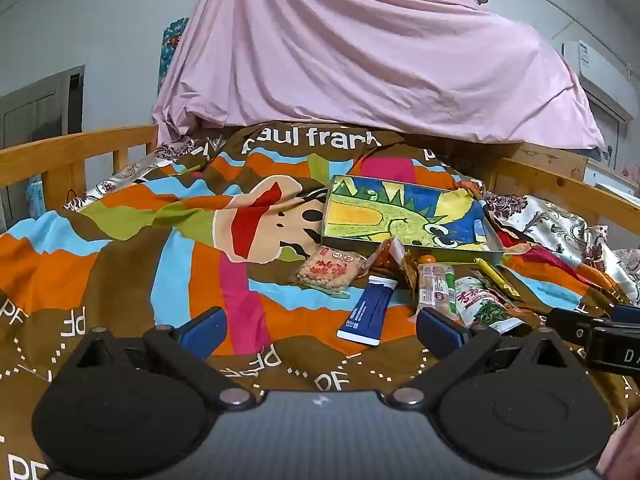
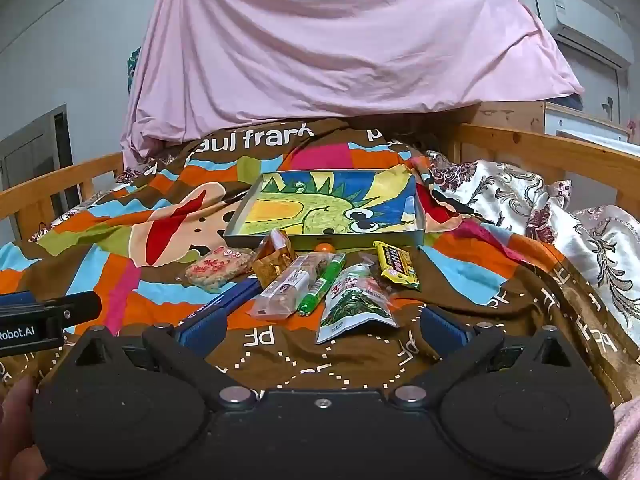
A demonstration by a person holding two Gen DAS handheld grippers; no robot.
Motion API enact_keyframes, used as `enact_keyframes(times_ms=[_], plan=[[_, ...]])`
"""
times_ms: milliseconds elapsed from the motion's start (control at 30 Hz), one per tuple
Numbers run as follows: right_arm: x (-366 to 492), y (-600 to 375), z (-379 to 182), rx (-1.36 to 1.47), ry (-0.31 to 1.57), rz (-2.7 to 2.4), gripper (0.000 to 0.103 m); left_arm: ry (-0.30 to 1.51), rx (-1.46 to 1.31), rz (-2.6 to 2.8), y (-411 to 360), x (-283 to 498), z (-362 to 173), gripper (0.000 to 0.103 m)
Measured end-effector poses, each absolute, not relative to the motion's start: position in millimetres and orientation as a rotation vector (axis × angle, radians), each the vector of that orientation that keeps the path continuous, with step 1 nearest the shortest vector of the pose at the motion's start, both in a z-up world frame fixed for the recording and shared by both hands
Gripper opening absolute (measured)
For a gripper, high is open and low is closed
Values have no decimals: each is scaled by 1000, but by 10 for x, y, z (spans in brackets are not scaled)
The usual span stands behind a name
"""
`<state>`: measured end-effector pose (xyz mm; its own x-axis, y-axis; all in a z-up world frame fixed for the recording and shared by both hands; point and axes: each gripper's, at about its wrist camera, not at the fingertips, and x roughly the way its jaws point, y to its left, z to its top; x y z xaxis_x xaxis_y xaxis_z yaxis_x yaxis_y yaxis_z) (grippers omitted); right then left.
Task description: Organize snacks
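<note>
both grippers hover over the bed, jaws spread wide and empty — the left gripper (image 1: 320,328) nearest the dark blue flat tube (image 1: 368,308), the right gripper (image 2: 320,328) nearest the white pouch with green leaf print (image 2: 354,304). the snacks lie in a loose cluster on the brown patterned quilt (image 2: 352,356), just in front of the shallow grey box lined with a dinosaur drawing (image 2: 420,222), which looks like the place to put them. best to take one packet at a time, pinching across a narrow edge, starting with the outermost — the yellow wrapped bar (image 2: 398,266) or the clear pack of puffed rice cake (image 1: 326,270) — so neighbours aren't dragged along.
</note>
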<state>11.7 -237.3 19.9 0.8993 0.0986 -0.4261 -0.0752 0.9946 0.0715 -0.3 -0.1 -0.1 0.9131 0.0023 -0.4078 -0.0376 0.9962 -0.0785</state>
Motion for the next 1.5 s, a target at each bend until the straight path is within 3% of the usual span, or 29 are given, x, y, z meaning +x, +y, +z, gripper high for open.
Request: enact_keyframes(times_ms=[1500], plan=[[133, -2373, 215, 49, 455, 93, 102, 426, -73, 20, -33, -5, 2, 103]])
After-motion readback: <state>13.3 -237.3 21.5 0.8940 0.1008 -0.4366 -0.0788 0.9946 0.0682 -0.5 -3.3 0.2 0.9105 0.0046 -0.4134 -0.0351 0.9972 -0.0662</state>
